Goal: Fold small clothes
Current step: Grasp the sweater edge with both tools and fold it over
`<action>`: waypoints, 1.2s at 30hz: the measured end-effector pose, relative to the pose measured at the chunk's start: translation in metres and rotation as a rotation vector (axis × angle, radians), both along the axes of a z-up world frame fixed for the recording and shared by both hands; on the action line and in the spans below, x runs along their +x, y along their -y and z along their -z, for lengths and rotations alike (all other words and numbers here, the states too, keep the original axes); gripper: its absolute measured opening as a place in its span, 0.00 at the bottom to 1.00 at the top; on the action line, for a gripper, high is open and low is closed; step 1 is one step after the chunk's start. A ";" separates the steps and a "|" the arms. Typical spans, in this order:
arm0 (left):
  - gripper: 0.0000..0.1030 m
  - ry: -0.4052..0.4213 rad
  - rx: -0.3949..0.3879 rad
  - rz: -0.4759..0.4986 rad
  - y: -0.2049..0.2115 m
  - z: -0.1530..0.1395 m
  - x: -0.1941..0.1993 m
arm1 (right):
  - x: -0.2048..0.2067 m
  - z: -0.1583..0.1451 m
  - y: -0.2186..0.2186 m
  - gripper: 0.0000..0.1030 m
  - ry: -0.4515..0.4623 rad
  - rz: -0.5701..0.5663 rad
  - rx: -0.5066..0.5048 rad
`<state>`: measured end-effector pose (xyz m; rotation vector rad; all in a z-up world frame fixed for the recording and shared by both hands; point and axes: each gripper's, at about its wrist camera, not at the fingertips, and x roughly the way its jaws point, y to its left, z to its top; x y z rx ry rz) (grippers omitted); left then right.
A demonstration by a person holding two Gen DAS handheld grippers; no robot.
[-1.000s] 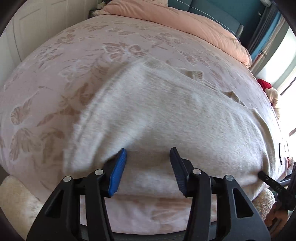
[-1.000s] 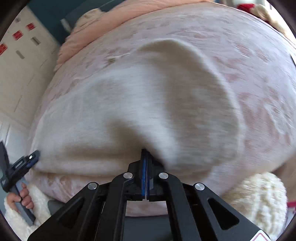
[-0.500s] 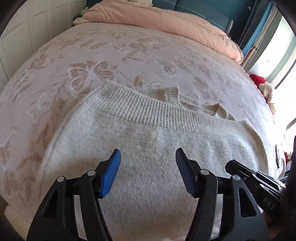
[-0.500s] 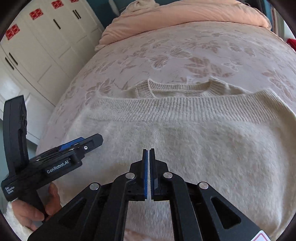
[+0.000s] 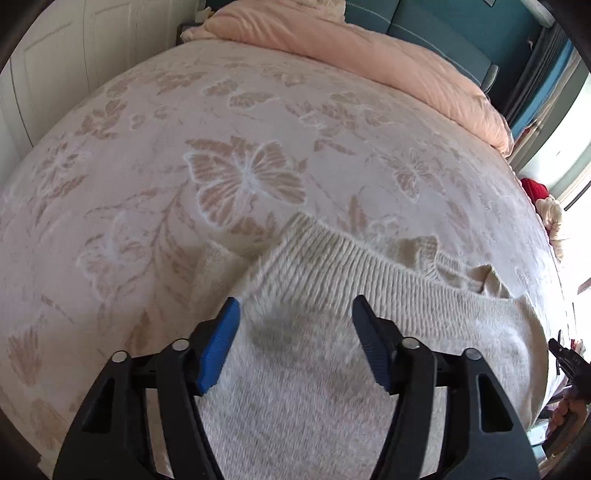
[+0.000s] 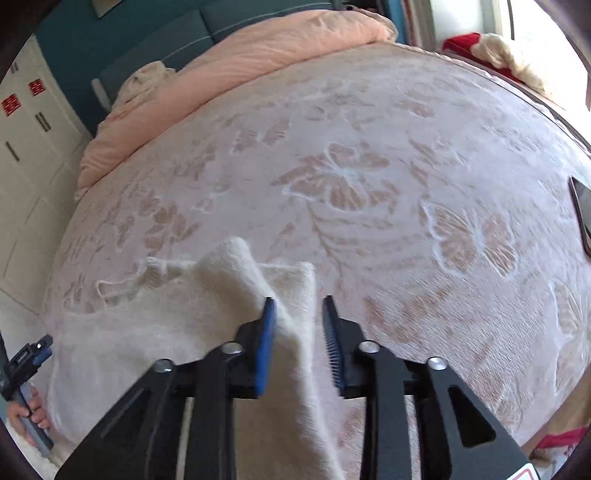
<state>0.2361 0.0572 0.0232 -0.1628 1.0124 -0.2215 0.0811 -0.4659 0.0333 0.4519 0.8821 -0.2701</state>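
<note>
A cream knitted sweater [image 5: 332, 369] lies on the near part of a bed whose pale bedspread [image 5: 155, 155] carries tan butterfly and flower motifs, with a peach duvet [image 5: 369, 48] bunched along the far end against a teal headboard [image 5: 424, 29]. In the left wrist view the ribbed hem [image 5: 354, 273] of the sweater runs across just beyond the left gripper [image 5: 295, 325], and part of the ribbed neckline [image 5: 428, 254] peeks out behind it. The left jaws stand wide apart over the knit, gripping nothing. In the right wrist view the right gripper [image 6: 297, 317] also has its jaws parted, and a raised fold of the sweater [image 6: 236, 273] passes up between them, lying against the left blue pad [image 6: 266, 343]; motion blur makes it hard to tell whether the cloth touches the other pad. At the left edge of that view a hand [image 6: 26, 413] holds the other gripper's handle beside the sweater's edge. A red and cream item [image 6: 480, 44] sits beyond the bed's far side.
</note>
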 end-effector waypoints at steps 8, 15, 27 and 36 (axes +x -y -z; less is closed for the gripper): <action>0.52 -0.136 0.090 -0.102 0.018 0.034 0.043 | 0.075 0.039 -0.040 0.19 -0.128 -0.104 -0.047; 0.00 -0.044 0.073 -0.110 0.011 0.002 0.066 | 0.064 0.000 -0.012 0.07 0.066 -0.002 -0.007; 0.71 -0.067 -0.011 -0.047 0.010 0.003 0.043 | 0.048 0.005 -0.040 0.41 -0.006 -0.076 -0.074; 0.09 -0.122 -0.034 -0.008 0.029 0.018 0.070 | 0.075 0.035 -0.025 0.05 -0.092 -0.032 -0.069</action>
